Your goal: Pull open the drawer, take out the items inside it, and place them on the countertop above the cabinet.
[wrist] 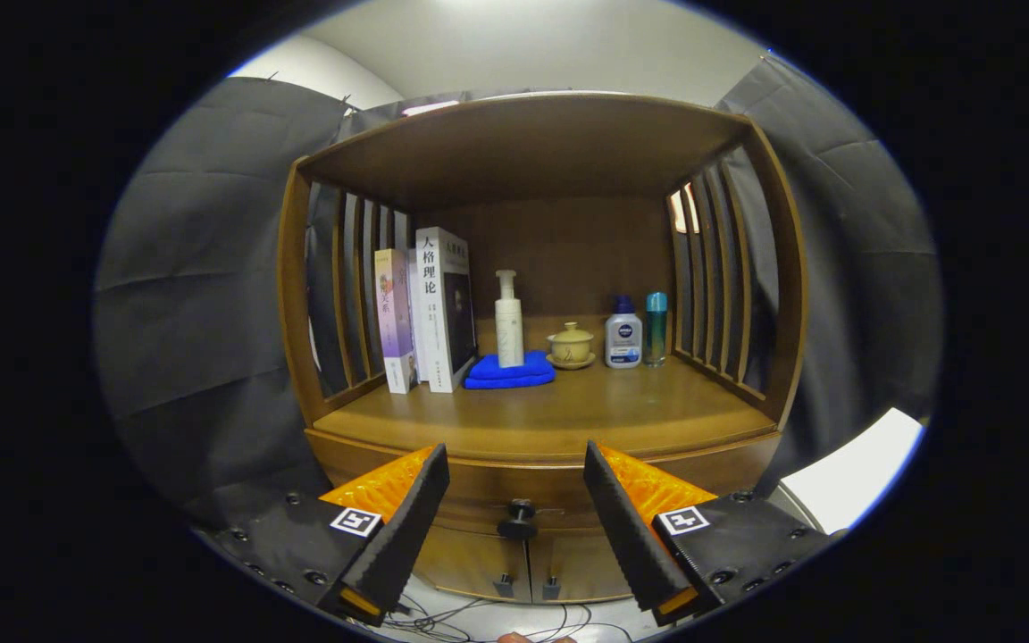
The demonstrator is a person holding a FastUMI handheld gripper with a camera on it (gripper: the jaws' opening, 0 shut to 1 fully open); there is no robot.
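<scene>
I see the drawer [519, 496] closed in the wooden cabinet [532, 268], its round dark knob [519, 518] sitting between my claw's 2 ribbed, wedge-shaped fingers [403, 527] and a little beyond them. The claw [516, 473] is spread wide and grips nothing. Below the drawer are 2 small doors [523, 563] with dark pulls. Above it lies the smooth wooden table [550, 411] with slatted sides — on it stand 3 upright books [430, 313], a folded blue cloth [510, 371] bearing a white pump bottle [508, 326], a squat lidded ceramic cup [571, 346] on a saucer, a white bottle [623, 339] with a blue cap and a slim teal bottle [656, 326]. Thin cables [479, 616] trail on the floor.
</scene>
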